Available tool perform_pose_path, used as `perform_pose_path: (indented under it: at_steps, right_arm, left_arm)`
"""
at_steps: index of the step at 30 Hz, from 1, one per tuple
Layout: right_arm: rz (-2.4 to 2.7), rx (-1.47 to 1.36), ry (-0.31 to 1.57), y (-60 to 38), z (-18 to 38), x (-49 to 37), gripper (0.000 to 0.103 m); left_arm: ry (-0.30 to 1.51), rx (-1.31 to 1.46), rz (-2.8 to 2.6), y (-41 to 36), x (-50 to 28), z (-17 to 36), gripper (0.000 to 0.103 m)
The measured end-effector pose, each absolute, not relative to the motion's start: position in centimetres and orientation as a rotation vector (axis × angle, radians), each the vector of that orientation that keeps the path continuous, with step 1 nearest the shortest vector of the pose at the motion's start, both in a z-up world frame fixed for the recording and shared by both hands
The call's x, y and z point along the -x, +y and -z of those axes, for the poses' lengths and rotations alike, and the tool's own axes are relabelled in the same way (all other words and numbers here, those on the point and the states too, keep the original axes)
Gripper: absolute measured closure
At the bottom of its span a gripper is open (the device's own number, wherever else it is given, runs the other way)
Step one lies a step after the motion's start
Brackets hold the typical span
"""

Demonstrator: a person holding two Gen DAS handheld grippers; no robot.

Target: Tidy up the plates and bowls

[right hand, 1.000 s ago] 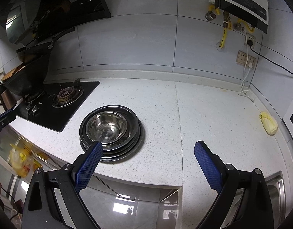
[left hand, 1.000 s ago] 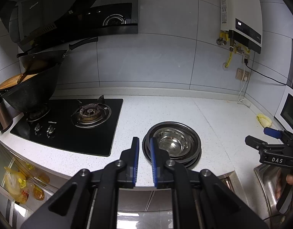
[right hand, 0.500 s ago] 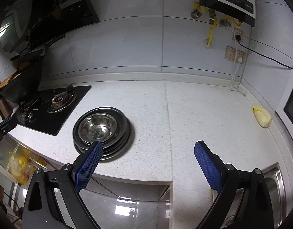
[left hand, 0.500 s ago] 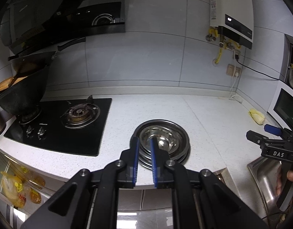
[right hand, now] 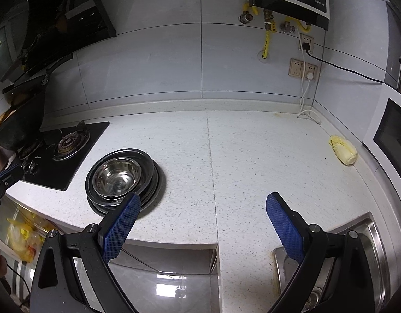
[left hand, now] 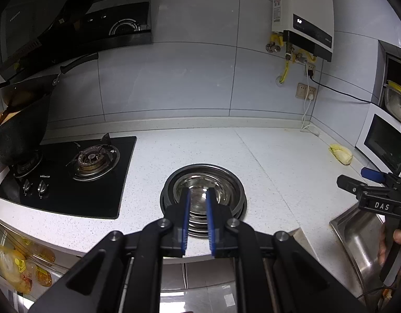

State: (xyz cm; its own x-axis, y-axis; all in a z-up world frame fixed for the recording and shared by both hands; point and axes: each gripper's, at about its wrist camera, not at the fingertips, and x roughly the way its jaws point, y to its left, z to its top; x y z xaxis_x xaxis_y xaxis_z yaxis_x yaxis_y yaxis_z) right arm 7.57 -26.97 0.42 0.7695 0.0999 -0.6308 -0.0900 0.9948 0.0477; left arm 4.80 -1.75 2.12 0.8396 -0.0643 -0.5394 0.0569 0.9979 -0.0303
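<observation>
Now the left hand-held gripper [left hand: 198, 195] hovers over the bowl [left hand: 204, 191], jaws narrow, holding nothing. Bowl sits atop stacked plates [right hand: 148, 182] on the counter [right hand: 252, 156]; right hand-held gripper [right hand: 203, 203] spread wide, empty.

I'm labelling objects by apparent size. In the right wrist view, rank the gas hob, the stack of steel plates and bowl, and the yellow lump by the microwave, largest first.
1 and 2. gas hob and stack of steel plates and bowl: they look alike in extent; the hob lies farther off, so no ranking.
3. yellow lump: clearly smallest.
</observation>
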Motion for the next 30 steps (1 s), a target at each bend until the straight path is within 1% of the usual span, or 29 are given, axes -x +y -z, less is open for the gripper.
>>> perform_pose_path:
  at_steps: [30]
  right_arm:
    - [-0.094,-0.009,0.692,-25.9,-0.5,-7.6,0.008]
  left_arm:
    - [0.569,0.029,0.087,-1.7,-4.9,-2.4,0.092]
